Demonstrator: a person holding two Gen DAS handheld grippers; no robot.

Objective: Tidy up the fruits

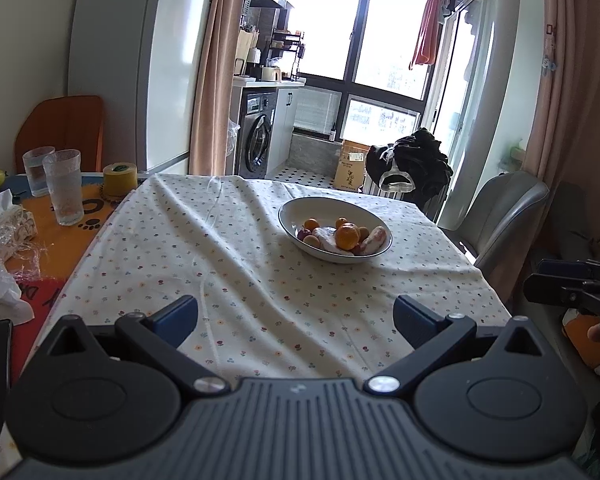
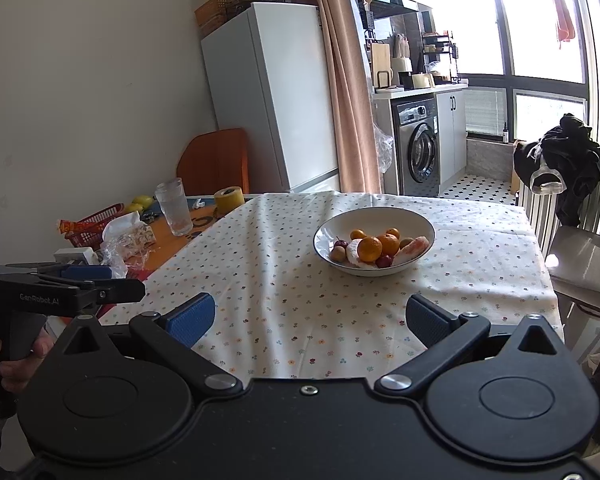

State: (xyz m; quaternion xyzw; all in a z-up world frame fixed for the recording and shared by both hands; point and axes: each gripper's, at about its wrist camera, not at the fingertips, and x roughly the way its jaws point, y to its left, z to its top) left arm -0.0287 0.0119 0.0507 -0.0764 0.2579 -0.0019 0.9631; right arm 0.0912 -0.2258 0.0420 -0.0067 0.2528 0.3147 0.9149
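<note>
A white bowl [image 2: 374,216] with a dark rim sits on the counter [image 2: 300,320], toward its far right part, on a cream cloth dotted with small flowers. It holds the fruit in a loose heap: a large orange [image 2: 369,249] at the front with a second one touching it behind, two smaller oranges toward the back, some small dark red fruits [image 2: 385,261] low in the pile, a brownish round one at the left edge, and pale pink-and-white pieces [image 2: 411,249] that may be peeled citrus segments, though the view is too coarse to be sure. The left gripper [image 1: 295,315] hovers over the near edge of the cloth, its blue-padded fingers spread wide with nothing between them, well short of the bowl [image 1: 288,216]. The right gripper [image 2: 310,318] is likewise spread and empty over the near edge, the bowl straight ahead of it. In the right wrist view the left gripper shows from the side at the left border, gripped by a hand [image 2: 20,354]. Beyond the cloth's left edge the counter is cluttered (two ribbed glasses [image 1: 66,187], a yellow roll of tape [image 1: 119,179], crumpled plastic wrap, a red basket [image 2: 94,224] and lemons). A grey chair [image 1: 504,220] stands at the right side, and a white fridge [image 2: 272,92] stands behind the counter.
</note>
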